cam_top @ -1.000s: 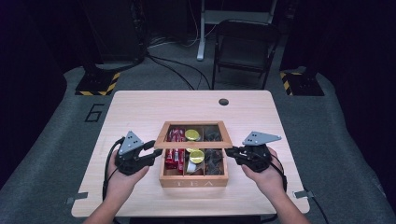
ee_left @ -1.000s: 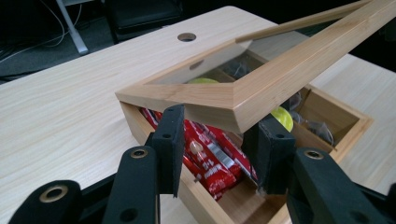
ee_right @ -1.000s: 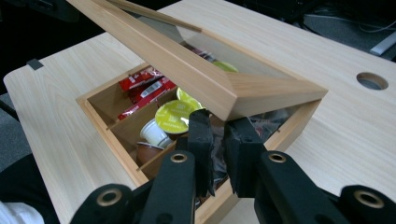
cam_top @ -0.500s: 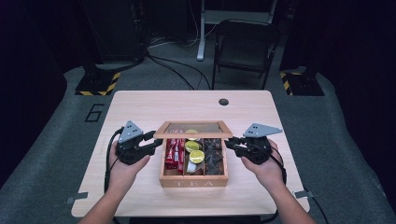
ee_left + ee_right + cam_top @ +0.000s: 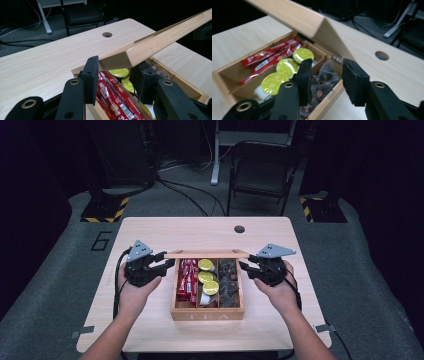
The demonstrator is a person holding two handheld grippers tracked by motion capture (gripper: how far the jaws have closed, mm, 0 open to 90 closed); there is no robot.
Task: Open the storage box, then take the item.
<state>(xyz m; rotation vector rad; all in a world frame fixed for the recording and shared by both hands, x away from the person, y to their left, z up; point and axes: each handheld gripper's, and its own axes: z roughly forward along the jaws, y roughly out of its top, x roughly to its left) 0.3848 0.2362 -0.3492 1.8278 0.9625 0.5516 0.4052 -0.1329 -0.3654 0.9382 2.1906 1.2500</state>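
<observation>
Lid [image 5: 207,254] of pale wood is standing higher than it was half a second ago — then it was lying lower over the back compartments, and now, in the high view, it is showing nearly edge-on as a thin strip across the back of the open wooden tea box [image 5: 207,312]. Both hands have moved a little up the table with it. The left gripper [image 5: 167,264] is meeting the lid's left end, the right gripper [image 5: 244,265] its right end. In the left gripper view the jaws are parted with the lid's corner [image 5: 130,56] sitting between them; whether the pads are actually pressing it, I cannot tell. In the right gripper view the jaws are spread, the lid's end [image 5: 322,31] hanging above and beyond them — no contact is showing there.

The box is sitting at the middle of the light wooden table [image 5: 150,235], toward the near edge. Three compartments are lying exposed: red stick packets [image 5: 187,276] on the left, yellow-topped round capsules [image 5: 206,276] in the middle, dark wrapped sachets [image 5: 229,282] on the right.
</observation>
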